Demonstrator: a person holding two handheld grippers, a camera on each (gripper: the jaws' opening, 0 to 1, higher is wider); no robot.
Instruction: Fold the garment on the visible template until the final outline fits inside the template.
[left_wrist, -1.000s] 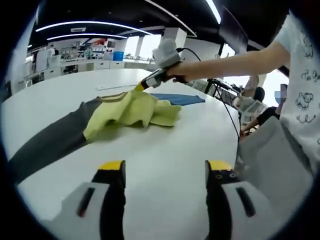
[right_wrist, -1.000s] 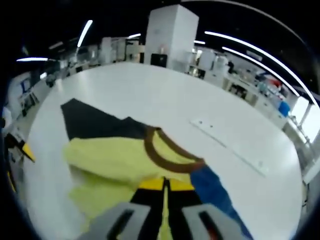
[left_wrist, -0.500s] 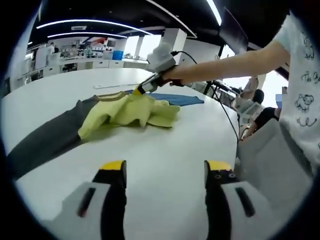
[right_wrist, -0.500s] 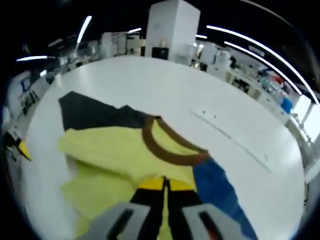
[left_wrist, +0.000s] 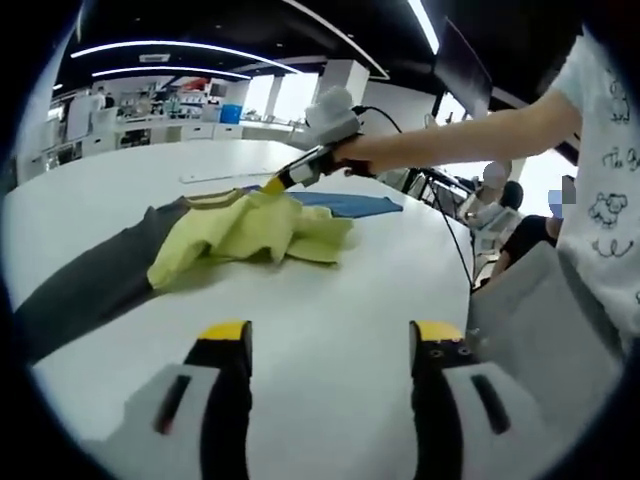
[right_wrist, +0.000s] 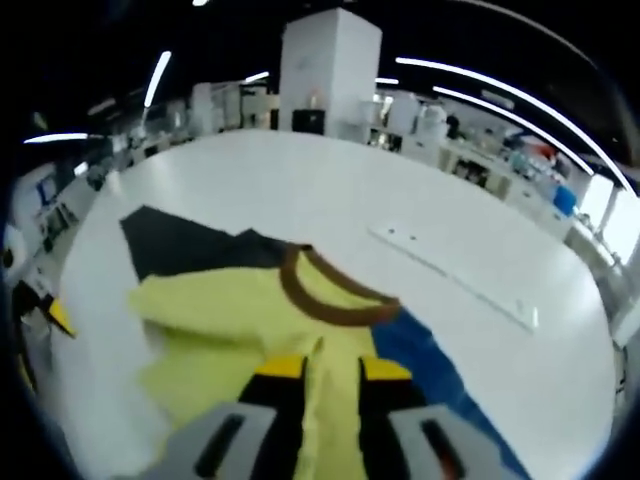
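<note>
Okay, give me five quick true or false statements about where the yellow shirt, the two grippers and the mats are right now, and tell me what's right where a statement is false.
1. The right gripper has yellow shirt fabric between its jaws. True.
2. The left gripper is clamped on the shirt's sleeve. False: its jaws stand open over bare white table, apart from the shirt.
3. The shirt has a brown collar. True.
4. The shirt lies flat and neatly folded. False: it is bunched and rumpled.
5. Only a red mat lies under the shirt. False: a dark grey mat and a blue one show beside and under it.
</note>
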